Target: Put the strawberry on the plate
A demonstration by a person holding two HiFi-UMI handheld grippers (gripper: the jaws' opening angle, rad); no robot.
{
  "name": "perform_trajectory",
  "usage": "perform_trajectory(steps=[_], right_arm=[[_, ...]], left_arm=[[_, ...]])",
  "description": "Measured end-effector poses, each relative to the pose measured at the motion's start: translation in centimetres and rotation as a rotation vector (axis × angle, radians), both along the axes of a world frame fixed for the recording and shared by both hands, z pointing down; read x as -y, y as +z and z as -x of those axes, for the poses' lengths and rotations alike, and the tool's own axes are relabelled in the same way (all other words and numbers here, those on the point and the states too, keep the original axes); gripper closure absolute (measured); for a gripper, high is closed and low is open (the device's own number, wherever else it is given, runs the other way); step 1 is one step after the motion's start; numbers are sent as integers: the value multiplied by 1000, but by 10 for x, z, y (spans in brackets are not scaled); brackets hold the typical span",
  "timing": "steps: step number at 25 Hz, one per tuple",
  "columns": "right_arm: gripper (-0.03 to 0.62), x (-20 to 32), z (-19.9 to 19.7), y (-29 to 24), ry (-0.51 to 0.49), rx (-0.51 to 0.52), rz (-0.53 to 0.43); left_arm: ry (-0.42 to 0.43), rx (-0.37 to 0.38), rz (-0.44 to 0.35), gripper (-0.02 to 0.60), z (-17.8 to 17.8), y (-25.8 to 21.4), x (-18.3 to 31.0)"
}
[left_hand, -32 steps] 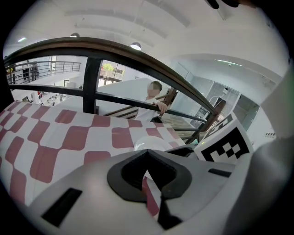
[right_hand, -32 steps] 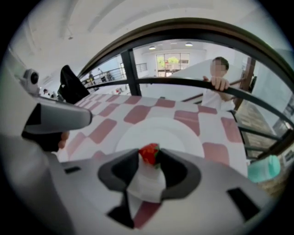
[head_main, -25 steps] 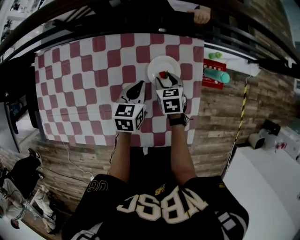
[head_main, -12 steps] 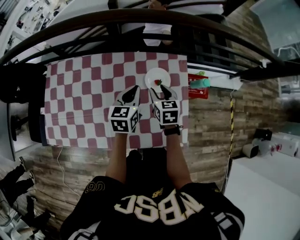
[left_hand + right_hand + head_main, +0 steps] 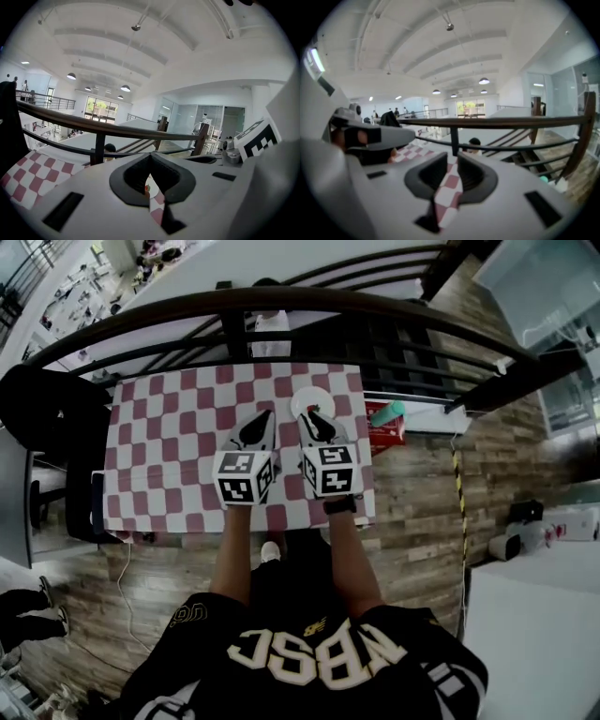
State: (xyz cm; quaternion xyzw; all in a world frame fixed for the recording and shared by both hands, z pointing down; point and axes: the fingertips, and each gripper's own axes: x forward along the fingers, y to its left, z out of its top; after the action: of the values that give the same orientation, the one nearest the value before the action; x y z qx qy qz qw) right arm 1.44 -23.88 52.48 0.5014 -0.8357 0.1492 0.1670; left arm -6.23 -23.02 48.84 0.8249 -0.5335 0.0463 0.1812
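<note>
Strawberry [image 5: 146, 189]: one, small, red. It shows only in the left gripper view, as a red speck against a white sliver of the plate [image 5: 151, 182], glimpsed through the slit below the jaw tips. It seems to lie on the plate, as far as that slit allows. The head view does not resolve it.

Plate, head view [image 5: 301, 397]: white, round, on the far part of the table, right of centre. The right gripper's tip overlaps its near edge.

Left gripper [image 5: 264, 416]: jaws together with the tips meeting, clamped on nothing. Its tip lies over the cloth just left of the plate and apart from it.

Right gripper [image 5: 313, 414]: jaws closing, with a narrow gap left. Its own view [image 5: 452, 157] shows only checked cloth through that gap and nothing between the pads.

Checked cloth [image 5: 178, 427]: red and white, covering the table. All three views show it.

Marker cubes: one on each gripper. The head view shows both, and the left gripper view catches the right one [image 5: 255, 140].

Railing [image 5: 281, 310]: dark, beyond the table's far edge.

Red box [image 5: 389, 434] with a teal object [image 5: 387, 412]: just off the cloth's right edge. The head view shows both, while the right gripper view gives only a teal spot.

Person beyond the railing [image 5: 475, 141]: only the head shows, in both gripper views.
</note>
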Motion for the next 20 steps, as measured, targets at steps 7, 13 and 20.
perform_trajectory(steps=[7, 13, 20], right_arm=[[571, -33, 7, -64, 7, 75, -151], [576, -57, 7, -103, 32, 73, -289], [576, -71, -2, -133, 99, 84, -397]], left_arm=[[23, 19, -106, 566, 1, -43, -35], [16, 19, -235, 566, 6, -80, -57], [15, 45, -356, 566, 8, -111, -75]])
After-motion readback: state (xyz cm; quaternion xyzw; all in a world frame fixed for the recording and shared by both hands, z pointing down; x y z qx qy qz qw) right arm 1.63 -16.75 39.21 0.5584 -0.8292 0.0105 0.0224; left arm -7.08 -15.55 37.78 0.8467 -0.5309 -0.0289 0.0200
